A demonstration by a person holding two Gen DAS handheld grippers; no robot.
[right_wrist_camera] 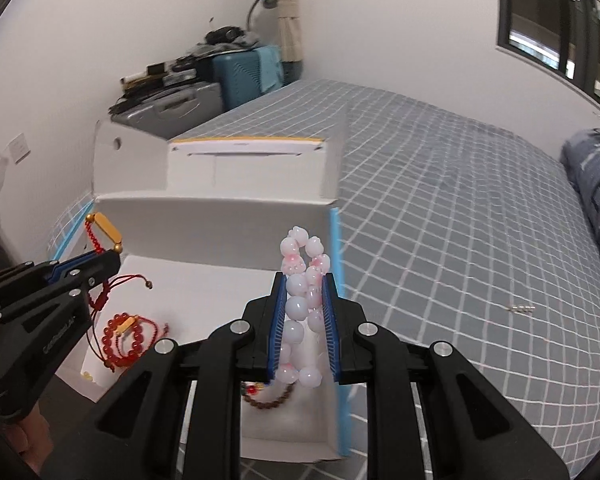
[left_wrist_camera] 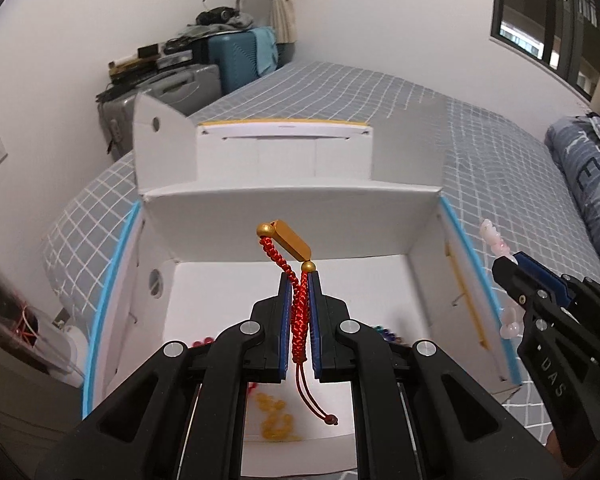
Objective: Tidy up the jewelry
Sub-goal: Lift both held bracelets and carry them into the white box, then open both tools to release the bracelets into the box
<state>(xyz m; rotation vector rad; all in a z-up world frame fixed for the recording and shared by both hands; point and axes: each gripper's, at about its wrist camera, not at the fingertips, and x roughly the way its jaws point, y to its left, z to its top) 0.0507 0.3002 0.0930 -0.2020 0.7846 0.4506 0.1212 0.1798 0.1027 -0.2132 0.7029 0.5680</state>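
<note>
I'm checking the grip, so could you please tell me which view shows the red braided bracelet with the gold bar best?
The left wrist view: the red braided bracelet runs centred between the left gripper fingers, gold bar above, cord ends dangling. The right wrist view shows only its bar and some braid beyond that gripper at the left edge.

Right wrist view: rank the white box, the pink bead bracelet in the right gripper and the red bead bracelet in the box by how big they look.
1. White box.
2. Pink bead bracelet, though it is much nearer the camera.
3. Red bead bracelet.
</note>
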